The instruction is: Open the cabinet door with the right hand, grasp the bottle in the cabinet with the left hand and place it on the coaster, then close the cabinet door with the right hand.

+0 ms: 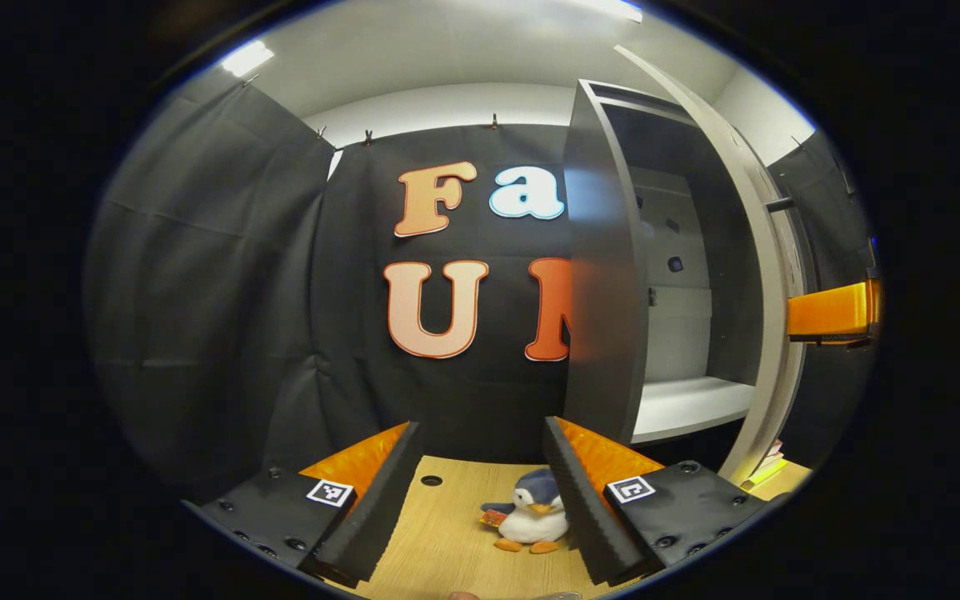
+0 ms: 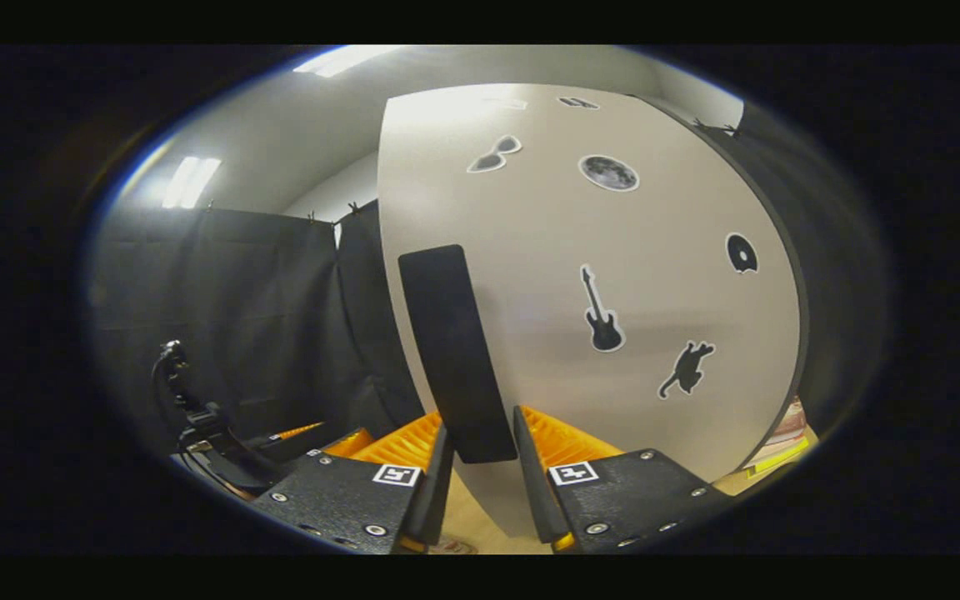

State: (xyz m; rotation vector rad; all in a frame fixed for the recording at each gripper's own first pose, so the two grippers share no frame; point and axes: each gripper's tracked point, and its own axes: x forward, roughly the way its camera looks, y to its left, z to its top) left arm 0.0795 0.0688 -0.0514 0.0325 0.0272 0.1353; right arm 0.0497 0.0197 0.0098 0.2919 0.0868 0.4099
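The cabinet stands at the right of the left gripper view with its door swung partly out. Inside I see a pale back wall and a white shelf. In the right gripper view the door's front carries black stickers. Its black bar handle runs down between my right gripper's fingers, which are shut on its lower end. That same gripper shows as an orange block past the door's edge. My left gripper hovers open over the wooden table, left of the cabinet, holding nothing.
A small plush penguin lies on the table between the left gripper's fingers, well below them. A stack of books sits by the cabinet's foot. A black device with cables shows low at the left of the right gripper view.
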